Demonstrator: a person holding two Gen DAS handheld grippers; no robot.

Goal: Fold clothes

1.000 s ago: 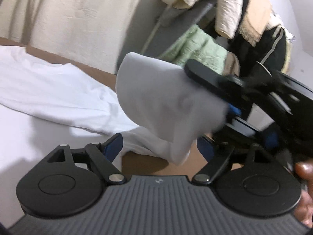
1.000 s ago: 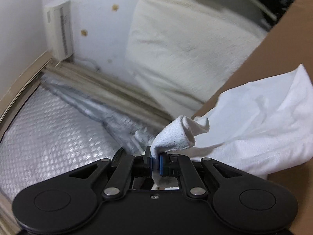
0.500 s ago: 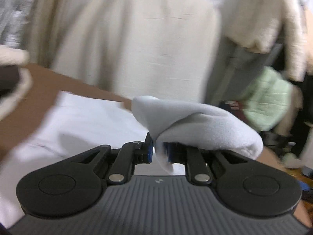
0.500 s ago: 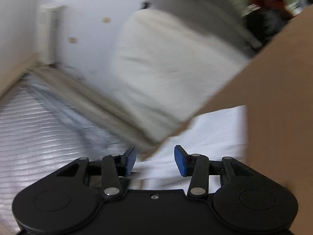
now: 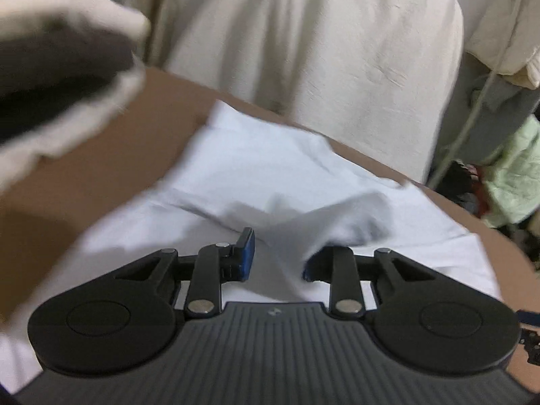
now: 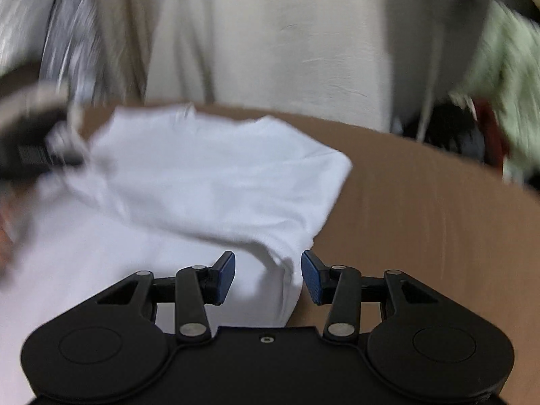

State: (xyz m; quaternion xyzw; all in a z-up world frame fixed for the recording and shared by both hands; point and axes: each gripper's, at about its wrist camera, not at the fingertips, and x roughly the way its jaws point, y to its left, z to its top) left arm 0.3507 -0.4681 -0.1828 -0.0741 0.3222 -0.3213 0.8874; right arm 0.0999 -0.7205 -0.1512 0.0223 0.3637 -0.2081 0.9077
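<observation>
A white garment [image 5: 256,182] lies on the brown table [image 5: 101,175], partly folded over itself. My left gripper [image 5: 276,256] is open, with a fold of the white cloth lying loose between its jaws and covering the right fingertip. In the right wrist view the garment [image 6: 209,182] spreads left and ahead, its folded edge reaching down between the jaws of my right gripper [image 6: 268,275], which is open and just above the cloth. The other gripper shows as a dark blur at the left edge [image 6: 27,148].
A large cream cushion [image 5: 320,50] stands behind the table. Clothes, one pale green [image 5: 513,175], hang at the right. A blurred sleeve and dark shape [image 5: 57,60] fill the upper left of the left wrist view. Bare brown table [image 6: 422,219] lies to the right.
My left gripper, shut on the white cloth half a second ago, has opened and let it drop. My right gripper stays open and has swung over the garment's folded edge.
</observation>
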